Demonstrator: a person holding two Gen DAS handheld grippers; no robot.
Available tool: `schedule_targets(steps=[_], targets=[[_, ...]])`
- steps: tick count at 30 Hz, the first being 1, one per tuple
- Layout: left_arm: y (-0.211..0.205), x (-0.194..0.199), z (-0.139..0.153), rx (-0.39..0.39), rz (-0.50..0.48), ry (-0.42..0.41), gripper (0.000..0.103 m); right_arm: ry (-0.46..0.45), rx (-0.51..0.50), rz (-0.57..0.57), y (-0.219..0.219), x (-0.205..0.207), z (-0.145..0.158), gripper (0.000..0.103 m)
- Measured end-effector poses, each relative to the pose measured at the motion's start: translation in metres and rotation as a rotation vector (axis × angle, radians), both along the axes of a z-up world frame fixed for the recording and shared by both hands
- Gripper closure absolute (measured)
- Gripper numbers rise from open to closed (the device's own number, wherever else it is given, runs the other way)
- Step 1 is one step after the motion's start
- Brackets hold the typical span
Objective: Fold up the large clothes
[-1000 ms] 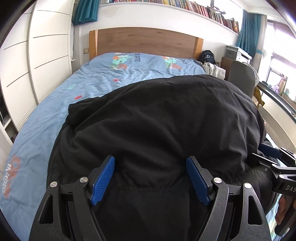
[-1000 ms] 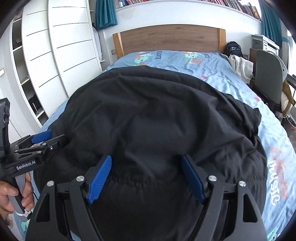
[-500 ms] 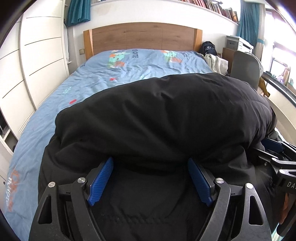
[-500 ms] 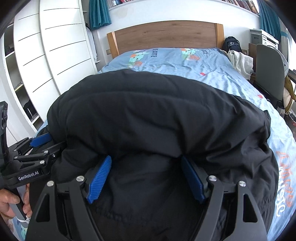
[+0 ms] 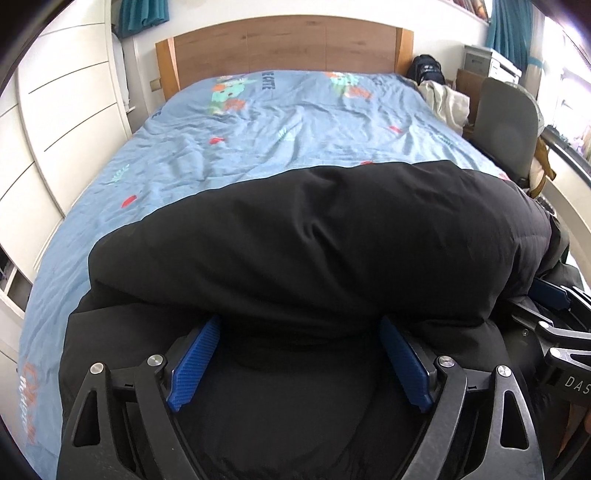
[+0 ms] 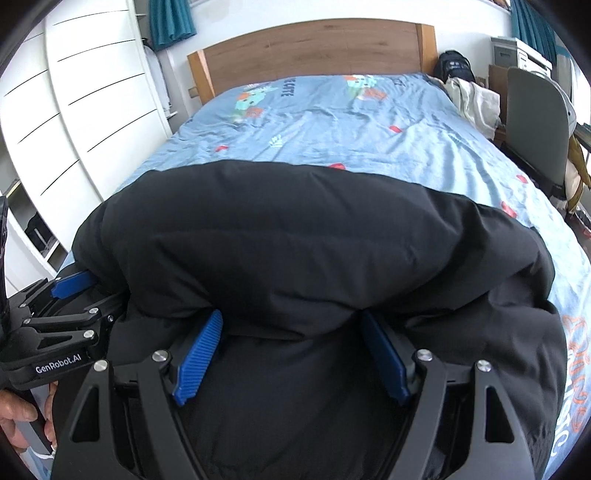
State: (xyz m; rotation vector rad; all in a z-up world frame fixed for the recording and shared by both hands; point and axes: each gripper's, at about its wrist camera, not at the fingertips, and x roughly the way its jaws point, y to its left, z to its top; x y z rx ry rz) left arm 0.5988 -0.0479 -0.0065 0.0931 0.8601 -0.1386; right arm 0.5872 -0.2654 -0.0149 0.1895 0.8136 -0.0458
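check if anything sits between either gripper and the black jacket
Nothing visible does. The black puffer jacket bulges directly between the open fingers of the left gripper and the right gripper, with only the blue bedsheet beyond it.

you are in a bedroom with a big bed (image 5: 280,122) under a blue sheet with cartoon pictures. behind it stands a wooden headboard (image 5: 288,48) against a white wall (image 6: 351,11). on your left are tall white cupboard doors (image 6: 92,99). teal curtains (image 6: 171,22) hang up high. on your right is a grey chair (image 5: 506,125), and bright daylight comes in from that side.
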Motion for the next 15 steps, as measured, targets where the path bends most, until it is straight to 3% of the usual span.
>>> schedule_targets(steps=[10,15], targets=[[-0.011,0.033,-0.011,0.032,0.009,0.021,0.011,0.047,0.05,-0.039,-0.024,0.036,-0.021,0.024],[0.004,0.04,-0.008,-0.033,0.003,0.061,0.009,0.064,0.065,-0.044,-0.028,0.037,-0.023,0.024]])
